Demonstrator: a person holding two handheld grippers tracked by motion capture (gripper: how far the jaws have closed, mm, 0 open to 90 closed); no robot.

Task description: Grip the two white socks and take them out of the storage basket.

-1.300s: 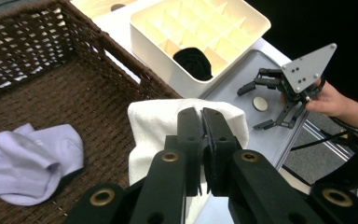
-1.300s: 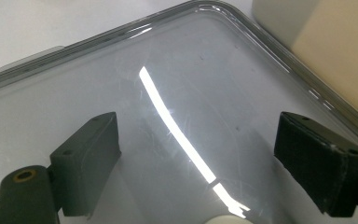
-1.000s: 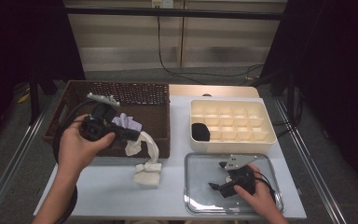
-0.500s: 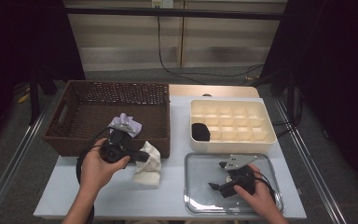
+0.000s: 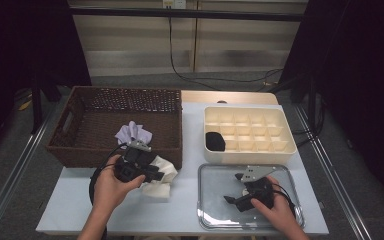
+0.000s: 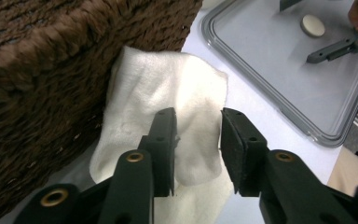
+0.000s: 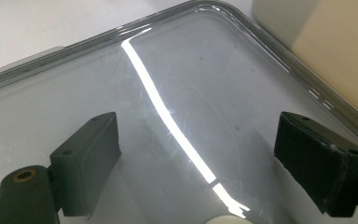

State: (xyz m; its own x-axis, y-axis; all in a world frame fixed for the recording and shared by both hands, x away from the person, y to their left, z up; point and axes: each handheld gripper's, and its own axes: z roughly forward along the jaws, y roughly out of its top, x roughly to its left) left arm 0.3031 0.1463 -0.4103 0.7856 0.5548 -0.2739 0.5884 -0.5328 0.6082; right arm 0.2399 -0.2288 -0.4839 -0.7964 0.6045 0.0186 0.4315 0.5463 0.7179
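A white cloth [image 5: 164, 181] lies crumpled on the table against the front wall of the brown wicker basket [image 5: 80, 150]. My left gripper [image 5: 156, 173] hovers just over it. Its jaws have just been opening, and in the left gripper view [image 6: 198, 126] they stand apart with the cloth [image 6: 168, 88] under and between them, the pads off it. My right gripper [image 5: 230, 200] rests low over the grey tray [image 5: 215, 220]. In the right gripper view [image 7: 196, 140] it is wide open above the glossy tray [image 7: 168, 60] with nothing between the pads.
A lilac cloth [image 5: 132, 132] lies inside the basket. A cream compartment box [image 5: 285, 147] behind the tray holds a black item [image 5: 215, 141]. A small pale disc [image 6: 313, 25] sits on the tray near the right gripper. The table ends close in front of both hands.
My left gripper came down from the basket's front rim to the table beside it. The white cloth that stretched up to it now lies in a heap, and the jaws have parted. The right gripper kept still.
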